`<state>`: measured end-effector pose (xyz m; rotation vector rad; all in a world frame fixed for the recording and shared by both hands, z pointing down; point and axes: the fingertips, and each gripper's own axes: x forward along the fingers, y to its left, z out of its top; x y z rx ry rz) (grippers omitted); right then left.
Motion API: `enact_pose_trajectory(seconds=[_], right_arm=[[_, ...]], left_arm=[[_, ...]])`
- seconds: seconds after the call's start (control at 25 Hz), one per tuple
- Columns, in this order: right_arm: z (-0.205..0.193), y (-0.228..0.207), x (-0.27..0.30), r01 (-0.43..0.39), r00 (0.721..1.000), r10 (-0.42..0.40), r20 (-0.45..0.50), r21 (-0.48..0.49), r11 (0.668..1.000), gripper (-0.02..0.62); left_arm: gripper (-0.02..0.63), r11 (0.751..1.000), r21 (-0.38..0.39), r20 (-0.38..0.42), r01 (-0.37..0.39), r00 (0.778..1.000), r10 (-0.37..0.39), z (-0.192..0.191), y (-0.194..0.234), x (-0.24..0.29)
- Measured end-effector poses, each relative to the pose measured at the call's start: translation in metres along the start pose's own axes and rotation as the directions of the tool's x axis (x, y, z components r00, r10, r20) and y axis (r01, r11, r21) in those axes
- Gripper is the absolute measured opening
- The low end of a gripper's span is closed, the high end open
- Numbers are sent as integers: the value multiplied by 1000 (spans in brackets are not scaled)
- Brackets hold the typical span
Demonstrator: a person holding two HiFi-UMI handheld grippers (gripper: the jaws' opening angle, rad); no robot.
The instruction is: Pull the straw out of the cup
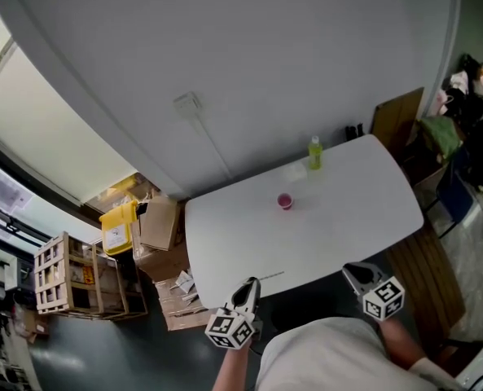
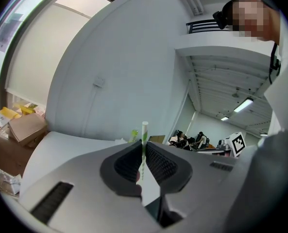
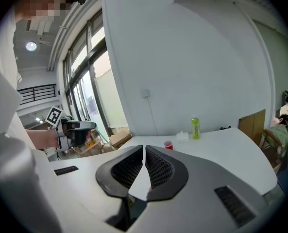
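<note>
Straw (image 2: 144, 130), white with a green stripe, stands upright pinched in the left tongs (image 2: 144, 152), well apart from the red cup (image 1: 285, 201) on the counter (image 1: 355, 218), apparently already pulled free, while the right tongs (image 3: 144, 152) sit clenched on nothing.

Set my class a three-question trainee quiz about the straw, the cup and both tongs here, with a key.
1. True or false: the straw stands in the red cup.
2. Which tongs grip the straw? A) left tongs B) right tongs C) neither
3. Fill in: beyond the cup on the white table stands a green ____.
Key: 1 false; 2 A; 3 bottle.
</note>
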<state>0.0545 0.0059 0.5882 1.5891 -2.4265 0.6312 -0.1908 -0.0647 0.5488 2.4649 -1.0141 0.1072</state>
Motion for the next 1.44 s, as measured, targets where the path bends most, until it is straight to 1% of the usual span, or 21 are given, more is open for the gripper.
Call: enact_pose_trajectory(seconds=[0.28, 0.4, 1.12, 1.44], right_arm=[[4, 16, 9, 16, 1000, -16, 23, -10, 1000, 43], [4, 20, 12, 14, 999, -14, 37, -13, 1000, 43], [8, 30, 18, 31, 999, -31, 32, -12, 999, 43], [9, 31, 16, 34, 999, -34, 29, -4, 999, 43]], left_arm=[[25, 999, -28, 22, 22, 1000, -22, 2, 13, -15], [25, 999, -25, 24, 31, 999, -31, 4, 16, -17], [25, 998, -33, 16, 50, 999, -50, 7, 30, -23], [25, 997, -54, 16, 49, 999, -48, 5, 29, -25]])
